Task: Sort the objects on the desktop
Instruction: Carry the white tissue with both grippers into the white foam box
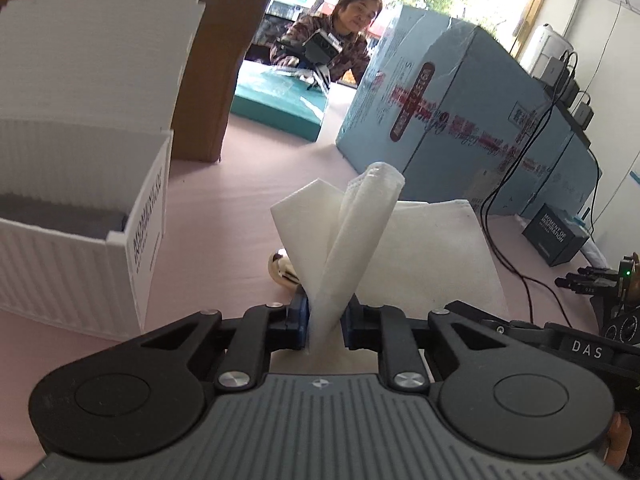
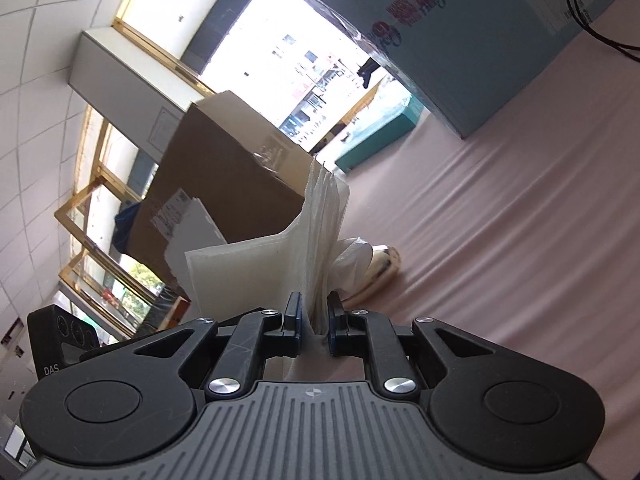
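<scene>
The left tool was clamped on a white paper napkin, its two dark fingers pressed together against a twisted, bunched part of the sheet that rose upright between them while the rest of the napkin spread flat to the right over the pink desk. The right tool was likewise clamped on the same napkin, gripping a folded edge that stood up between its fingers, with a flap hanging off to the left in that tilted view. Just beyond the napkin a shiny gold-coloured rounded object lay on the desk, partly hidden by the paper; what it was could not be told. To the left of the left tool stood a white ribbed box, open at the top, with its lid raised behind it and something grey inside. Behind it was a brown cardboard box, and across the desk a large light blue carton with red printing. A teal box lay further back, where a person leaned over another desk. A small black box and black cables sat near the right edge.
</scene>
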Available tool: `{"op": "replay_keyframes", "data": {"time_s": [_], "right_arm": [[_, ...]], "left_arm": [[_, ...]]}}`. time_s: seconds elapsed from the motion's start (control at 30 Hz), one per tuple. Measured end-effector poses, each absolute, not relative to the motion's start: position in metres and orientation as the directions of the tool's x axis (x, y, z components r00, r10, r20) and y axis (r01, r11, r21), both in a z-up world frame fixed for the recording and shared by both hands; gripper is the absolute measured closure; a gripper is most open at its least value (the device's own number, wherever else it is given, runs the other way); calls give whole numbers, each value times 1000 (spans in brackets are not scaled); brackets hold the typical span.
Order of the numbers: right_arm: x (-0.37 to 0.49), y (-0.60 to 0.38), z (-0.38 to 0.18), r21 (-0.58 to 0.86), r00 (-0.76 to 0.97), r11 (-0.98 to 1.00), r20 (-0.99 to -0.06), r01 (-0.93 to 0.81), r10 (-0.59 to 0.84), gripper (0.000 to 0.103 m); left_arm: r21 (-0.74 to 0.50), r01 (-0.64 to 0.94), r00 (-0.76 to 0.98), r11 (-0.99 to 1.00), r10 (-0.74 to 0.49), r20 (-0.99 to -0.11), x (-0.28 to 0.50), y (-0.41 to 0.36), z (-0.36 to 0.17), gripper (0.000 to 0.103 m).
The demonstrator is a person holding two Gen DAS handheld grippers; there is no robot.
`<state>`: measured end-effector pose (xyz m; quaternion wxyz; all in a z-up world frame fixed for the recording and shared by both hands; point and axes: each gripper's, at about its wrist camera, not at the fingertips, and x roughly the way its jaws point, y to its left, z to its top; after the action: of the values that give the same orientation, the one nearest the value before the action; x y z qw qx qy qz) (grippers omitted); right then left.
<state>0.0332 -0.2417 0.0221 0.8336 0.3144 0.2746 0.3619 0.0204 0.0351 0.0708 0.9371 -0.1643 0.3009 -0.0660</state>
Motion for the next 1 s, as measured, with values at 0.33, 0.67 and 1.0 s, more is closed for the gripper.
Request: {"op": "replay_keyframes", "data": {"time_s": [0.33,0.67,1.0], "right_arm": [[14,-177,84,677,527,458,-121,-576,841,94],[19,-44,119,586,472,492,-202,-644,858,94],[54,40,100,560,464,620,-411,-550,784,94]], "left_arm": [[-297,27,911,955,-145,-386,-30,99,140,89],[-326,-149,926,934,16,-377,-31,206,148,89],[-361,-302,840,882,68,-538,10,259,115,89]]}}
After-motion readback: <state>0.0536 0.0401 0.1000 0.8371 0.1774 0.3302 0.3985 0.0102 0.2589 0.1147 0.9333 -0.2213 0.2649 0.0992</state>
